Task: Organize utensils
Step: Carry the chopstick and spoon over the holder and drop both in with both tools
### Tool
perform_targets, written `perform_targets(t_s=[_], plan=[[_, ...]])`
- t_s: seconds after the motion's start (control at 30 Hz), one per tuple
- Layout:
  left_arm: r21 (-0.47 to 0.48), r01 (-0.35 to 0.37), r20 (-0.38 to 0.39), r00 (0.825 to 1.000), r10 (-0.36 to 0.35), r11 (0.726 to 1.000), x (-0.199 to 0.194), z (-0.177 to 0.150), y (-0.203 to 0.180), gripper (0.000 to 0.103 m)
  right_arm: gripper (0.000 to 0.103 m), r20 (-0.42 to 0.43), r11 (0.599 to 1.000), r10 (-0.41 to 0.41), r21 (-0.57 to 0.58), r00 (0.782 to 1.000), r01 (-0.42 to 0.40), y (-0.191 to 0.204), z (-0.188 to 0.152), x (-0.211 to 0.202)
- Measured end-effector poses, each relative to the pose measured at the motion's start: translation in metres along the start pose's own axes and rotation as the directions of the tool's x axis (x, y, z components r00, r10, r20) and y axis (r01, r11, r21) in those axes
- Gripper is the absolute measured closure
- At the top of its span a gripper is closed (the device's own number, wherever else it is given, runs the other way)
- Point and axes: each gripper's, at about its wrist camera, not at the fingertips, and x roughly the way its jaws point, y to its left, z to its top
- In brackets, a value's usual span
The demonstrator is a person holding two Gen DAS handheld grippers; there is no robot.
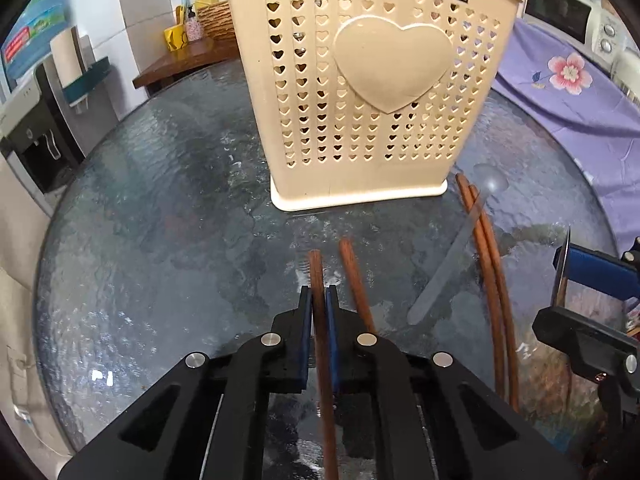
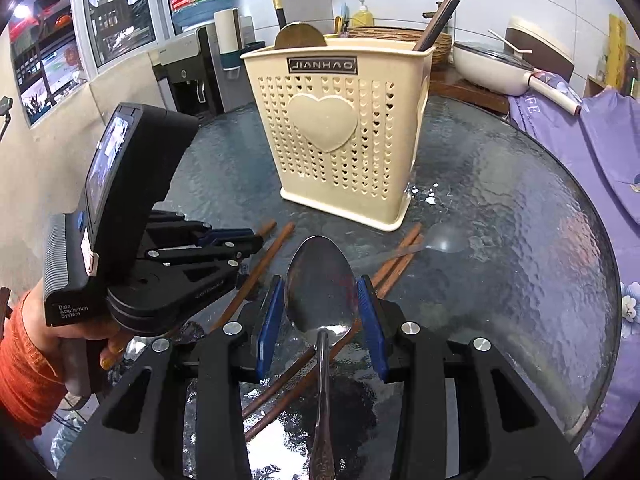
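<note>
A cream perforated utensil holder (image 1: 372, 92) with a heart stands on the round glass table; in the right wrist view (image 2: 340, 132) it holds dark utensils. My left gripper (image 1: 319, 300) is shut on a brown chopstick (image 1: 320, 344); it shows at the left of the right wrist view (image 2: 236, 236). A second chopstick (image 1: 356, 280) lies beside it. A pair of chopsticks (image 1: 496, 292) and a clear plastic spoon (image 1: 452, 256) lie to the right. My right gripper (image 2: 322, 304) is shut on the bowl of a steel spoon (image 2: 320, 280). It shows in the left wrist view (image 1: 560, 276).
The glass table (image 2: 520, 220) has a purple floral cloth (image 2: 600, 152) along its right side. A white pan (image 2: 496, 68) and a wicker basket (image 2: 400, 36) sit behind the holder. A water dispenser (image 2: 188, 72) stands at the back left.
</note>
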Motion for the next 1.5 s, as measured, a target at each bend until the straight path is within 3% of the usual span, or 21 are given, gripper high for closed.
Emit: perform_targets(t_s=[0.23, 0.33, 0.53, 0.7, 1.13, 1.3, 1.5], plan=[[-0.025, 0.034, 0.094, 0.995, -0.032, 0.999, -0.028, 0.009, 0.006, 0.096, 0.065, 0.037, 1.000, -0.003, 0.013, 0.999, 0.002, -0.005, 0.001, -0.007], [-0.042, 0.084, 0.141, 0.987, -0.077, 0.996, -0.048, 0.014, 0.007, 0.096, 0.065, 0.081, 1.000, 0.001, 0.010, 0.997, -0.002, -0.006, 0.005, -0.017], [-0.025, 0.125, 0.302, 0.947, -0.112, 0.992, -0.115, 0.026, 0.010, 0.096, 0.065, 0.179, 0.999, 0.030, 0.006, 0.983, -0.032, -0.006, 0.023, -0.046], [-0.009, 0.146, 0.389, 0.912, -0.131, 0.989, -0.157, 0.032, 0.014, 0.096, 0.065, 0.231, 0.998, 0.063, -0.006, 0.971, -0.063, -0.003, 0.037, -0.072], [0.015, 0.172, 0.452, 0.877, -0.160, 0.985, -0.188, 0.054, 0.023, 0.096, 0.065, 0.239, 0.995, 0.101, -0.030, 0.966, -0.097, 0.002, 0.068, -0.083], [0.026, 0.194, 0.479, 0.859, -0.183, 0.981, -0.210, 0.085, 0.030, 0.096, 0.065, 0.263, 0.994, 0.107, -0.019, 0.959, -0.106, -0.006, 0.092, -0.093], [0.045, 0.224, 0.527, 0.823, -0.214, 0.973, -0.248, 0.134, 0.032, 0.096, 0.065, 0.338, 0.993, 0.113, -0.021, 0.934, -0.112, -0.016, 0.146, -0.122]])
